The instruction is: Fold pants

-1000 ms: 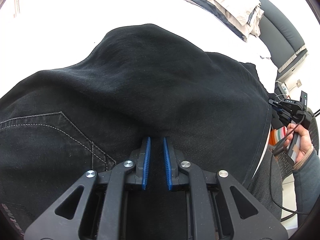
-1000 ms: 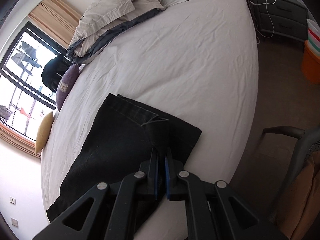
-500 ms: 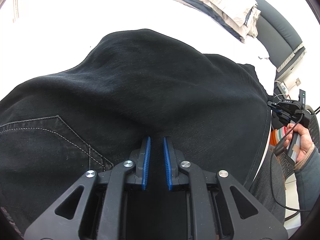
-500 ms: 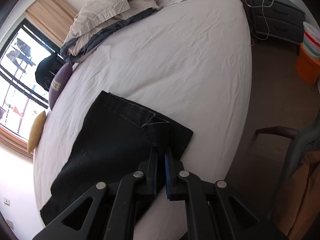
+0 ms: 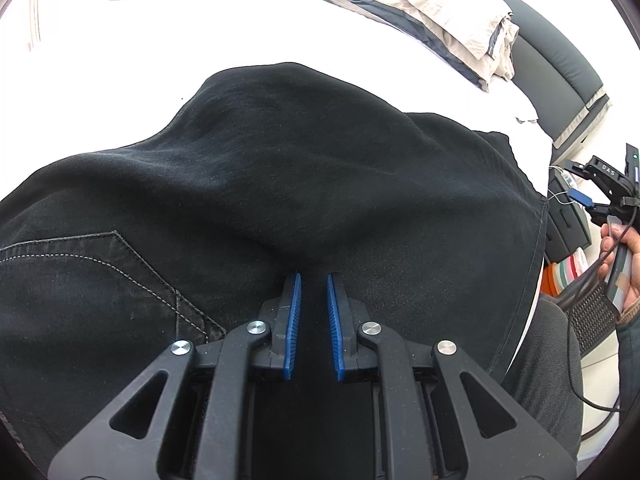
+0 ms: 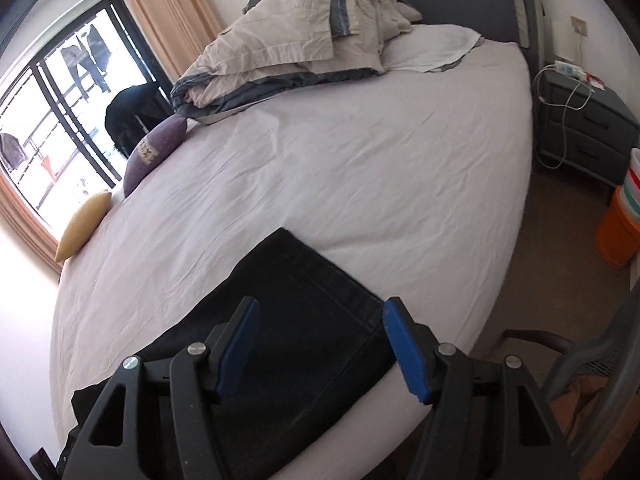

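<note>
Black pants point(image 5: 280, 184) lie on the white bed sheet point(image 6: 360, 168), their folded end point(image 6: 304, 312) near the bed's front edge. In the left wrist view my left gripper point(image 5: 312, 280) is shut on a fold of the pants, its blue pads pinching the black cloth, with a back pocket point(image 5: 92, 280) at the left. In the right wrist view my right gripper point(image 6: 320, 312) is open and empty, its jaws wide apart just above the hem end of the pants. The right gripper also shows at the right edge of the left wrist view point(image 5: 592, 196).
A rumpled beige and grey duvet point(image 6: 304, 40) lies at the bed's head, with a purple cushion point(image 6: 154, 152) and a yellow cushion point(image 6: 84, 224) at the left. A grey nightstand point(image 6: 584, 136), an orange bucket point(image 6: 616, 228) and a chair point(image 6: 560, 352) stand to the right.
My right gripper let go of the pants' hem end and opened wide, pulling back a little. My left gripper stays shut on the cloth, barely moved.
</note>
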The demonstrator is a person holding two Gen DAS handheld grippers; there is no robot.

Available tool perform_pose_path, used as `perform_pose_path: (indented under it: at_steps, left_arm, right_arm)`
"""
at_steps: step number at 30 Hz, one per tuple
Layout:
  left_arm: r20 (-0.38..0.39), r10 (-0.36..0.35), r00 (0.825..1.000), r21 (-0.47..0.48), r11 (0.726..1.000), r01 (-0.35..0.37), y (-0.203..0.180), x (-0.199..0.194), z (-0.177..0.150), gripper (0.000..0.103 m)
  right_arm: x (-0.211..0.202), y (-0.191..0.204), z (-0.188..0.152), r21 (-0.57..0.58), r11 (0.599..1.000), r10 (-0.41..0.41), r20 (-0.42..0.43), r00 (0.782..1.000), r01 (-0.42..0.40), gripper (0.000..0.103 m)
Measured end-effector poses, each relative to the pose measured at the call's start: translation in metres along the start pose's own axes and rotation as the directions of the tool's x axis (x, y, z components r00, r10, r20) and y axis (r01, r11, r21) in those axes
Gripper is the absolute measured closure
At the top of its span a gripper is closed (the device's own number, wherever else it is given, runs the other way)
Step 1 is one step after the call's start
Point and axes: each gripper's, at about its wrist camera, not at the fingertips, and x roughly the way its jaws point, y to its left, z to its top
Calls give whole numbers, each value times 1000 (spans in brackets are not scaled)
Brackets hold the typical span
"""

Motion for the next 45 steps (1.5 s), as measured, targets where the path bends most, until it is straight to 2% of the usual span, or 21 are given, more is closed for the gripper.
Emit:
perform_pose_path:
  at_steps: [3,5,7,9,11,14,16,18,20,22,24,27,30,34,36,38,39,41,42,44,45]
  left_arm:
    - [-1,-2,1000,-4,1000,2,1,-2,-1,90]
    - [-4,-2,1000,-6,1000,2,2,-3,-3,90]
    - [-9,-5,1000,-11,1000,5,2,-4,-2,90]
    - [-10,-8,1000,-15,1000,8,3,-4,-2,90]
    - [-10,-11,1000,-18,1000,11,4,-4,-1,90]
    - [-3,-18,1000,-26,1000,17,7,-5,-2,90]
    - [2,-13,1000,-24,1000,13,6,-4,-3,90]
    - [2,-5,1000,-18,1000,5,5,-5,-3,90]
    - [-2,-4,1000,-16,1000,4,4,-5,-3,90]
    - [-6,-14,1000,-23,1000,13,6,-6,-3,90]
    - [-4,-22,1000,-30,999,22,8,-6,-3,90]
    - [5,-21,1000,-31,999,21,9,-5,-4,90]
    - [-1,-13,1000,-35,999,13,7,-7,-3,90]
    - [-2,-30,1000,-45,999,30,11,-7,-2,90]
    - [-8,-37,999,-56,998,36,13,-7,0,90]
    - [-27,-43,999,-74,996,40,13,-12,4,90]
    - [-23,-60,998,-82,995,58,10,-16,8,90]
    - [23,-96,995,-65,993,98,4,-25,18,90]
    - [34,-105,994,-49,993,106,0,-26,24,90]
    - [41,-114,993,-23,993,115,-5,-22,41,90]
    - [46,-124,991,-20,992,125,-5,-18,50,90]
  right_arm:
    - [20,0,-7,-21,1000,3,-39,999,-3,36]
    - [42,-10,-13,12,1000,12,-119,993,-11,36]
    - [60,-22,-19,32,999,-15,-174,985,20,37]
    - [66,-28,-21,1,998,-54,-166,985,55,37]
    - [65,-31,-19,-34,988,-155,-163,974,152,35]
    - [48,-42,-17,33,992,-116,-131,985,121,35]
    - [39,-32,-19,-4,998,-63,-90,994,63,35]
    - [41,-20,-24,-51,999,-22,-94,995,17,35]
    - [54,-19,-30,-58,997,-55,-138,989,48,33]
    - [64,-35,-35,6,995,-99,-191,977,102,33]
    - [55,-49,-34,74,987,-128,-177,976,143,32]
    - [38,-61,-32,118,976,-164,-157,974,184,32]
    - [27,-64,-29,169,980,-89,-111,990,107,32]
    - [21,-41,-25,137,990,36,-61,997,-28,32]
    - [23,-23,-23,108,987,124,-42,991,-119,32]
    - [33,-6,-22,73,976,212,-69,975,-207,32]
    - [41,1,-24,55,975,222,-99,970,-217,32]
    - [63,4,-29,17,991,135,-181,974,-134,33]
    - [70,-1,-31,22,993,120,-194,974,-118,38]
    - [65,-11,-28,47,993,114,-147,982,-109,38]
    - [63,-13,-26,41,997,70,-138,988,-65,39]
